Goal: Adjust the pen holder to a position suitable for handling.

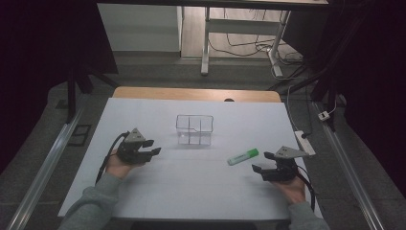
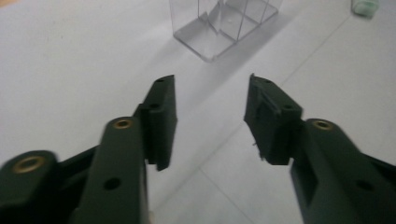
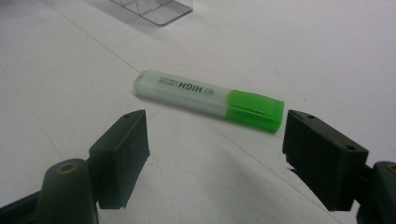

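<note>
A green highlighter [image 1: 242, 156] lies flat on the white table sheet [image 1: 191, 187], right of centre. In the right gripper view the highlighter [image 3: 205, 97] rests just beyond the wide-apart jaws of my right gripper [image 3: 215, 135], its green cap toward the right. The right gripper [image 1: 263, 162] is open and empty, a little to the right of the pen. A clear plastic divided box [image 1: 194, 129] stands at mid table. My left gripper [image 1: 150, 147] hovers to the left of that box, open with nothing between its fingers. The left gripper view shows the box [image 2: 224, 25] ahead of the left gripper [image 2: 210, 100].
A white power strip [image 1: 305, 142] lies at the table's right edge with a cable running off. The table's wooden far edge [image 1: 196, 93] shows behind the sheet. Metal rails and desk legs stand on the floor around.
</note>
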